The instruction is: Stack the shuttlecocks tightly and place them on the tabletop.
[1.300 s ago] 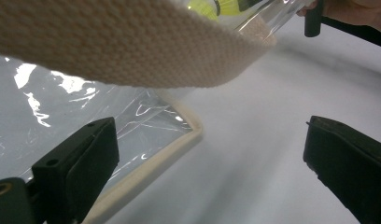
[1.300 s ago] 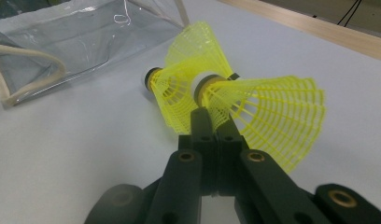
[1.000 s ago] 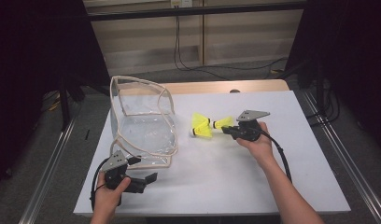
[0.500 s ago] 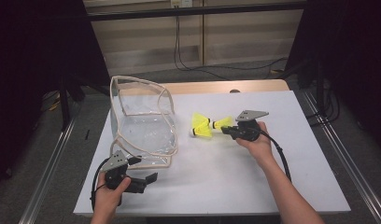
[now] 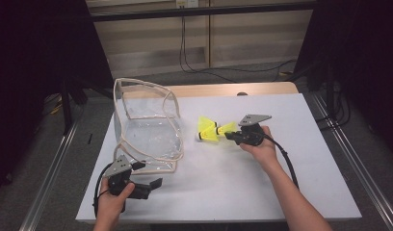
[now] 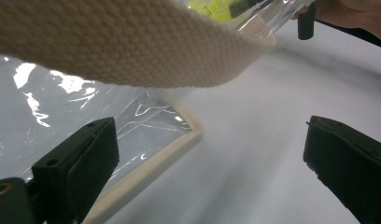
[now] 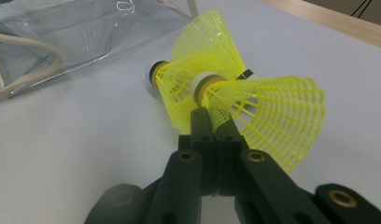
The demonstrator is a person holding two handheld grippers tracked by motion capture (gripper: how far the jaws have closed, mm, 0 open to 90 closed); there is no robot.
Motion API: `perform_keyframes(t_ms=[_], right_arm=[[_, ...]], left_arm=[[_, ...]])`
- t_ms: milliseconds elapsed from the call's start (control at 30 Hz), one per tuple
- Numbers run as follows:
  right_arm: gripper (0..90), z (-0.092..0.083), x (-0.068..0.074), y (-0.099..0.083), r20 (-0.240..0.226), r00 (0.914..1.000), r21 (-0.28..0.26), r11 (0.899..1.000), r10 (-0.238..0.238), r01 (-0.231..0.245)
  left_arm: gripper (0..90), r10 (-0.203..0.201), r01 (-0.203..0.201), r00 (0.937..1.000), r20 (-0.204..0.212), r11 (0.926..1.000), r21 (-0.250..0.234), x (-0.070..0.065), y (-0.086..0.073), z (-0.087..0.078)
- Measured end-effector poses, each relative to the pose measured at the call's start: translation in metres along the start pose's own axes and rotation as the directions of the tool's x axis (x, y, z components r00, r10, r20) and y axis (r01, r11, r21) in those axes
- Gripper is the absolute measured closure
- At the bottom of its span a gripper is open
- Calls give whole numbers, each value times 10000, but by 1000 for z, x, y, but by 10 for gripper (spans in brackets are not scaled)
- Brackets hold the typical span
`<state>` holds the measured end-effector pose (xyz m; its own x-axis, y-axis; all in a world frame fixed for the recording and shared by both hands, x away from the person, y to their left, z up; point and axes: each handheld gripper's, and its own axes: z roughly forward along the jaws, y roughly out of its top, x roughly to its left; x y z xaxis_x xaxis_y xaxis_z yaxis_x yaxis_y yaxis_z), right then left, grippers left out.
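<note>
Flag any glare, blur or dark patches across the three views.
High view: dark surroundings, lit white table, mild glare on the clear bag. Left gripper view: webbing strap blurred up close, bright reflections on the plastic. Right gripper view: yellow shuttlecocks sharp, jaws soft near the lens.

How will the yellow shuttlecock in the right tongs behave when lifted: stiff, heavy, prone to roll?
The shuttlecock is probably very light: its skirt is open mesh. The skirt likely flexes where the right tongs pinch its edge. Set down, it would probably roll in an arc on its cone shape.
</note>
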<state>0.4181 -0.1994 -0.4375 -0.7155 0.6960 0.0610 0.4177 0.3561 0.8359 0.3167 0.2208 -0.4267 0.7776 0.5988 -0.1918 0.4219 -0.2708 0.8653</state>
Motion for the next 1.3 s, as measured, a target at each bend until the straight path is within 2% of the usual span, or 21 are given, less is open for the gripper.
perform_keyframes(t_ms=[1300], right_arm=[[900,8,7,-2,-124,9998,100,9999,-134,136]], left_arm=[[36,37,-37,10000,21,10000,-51,-1,0,1]])
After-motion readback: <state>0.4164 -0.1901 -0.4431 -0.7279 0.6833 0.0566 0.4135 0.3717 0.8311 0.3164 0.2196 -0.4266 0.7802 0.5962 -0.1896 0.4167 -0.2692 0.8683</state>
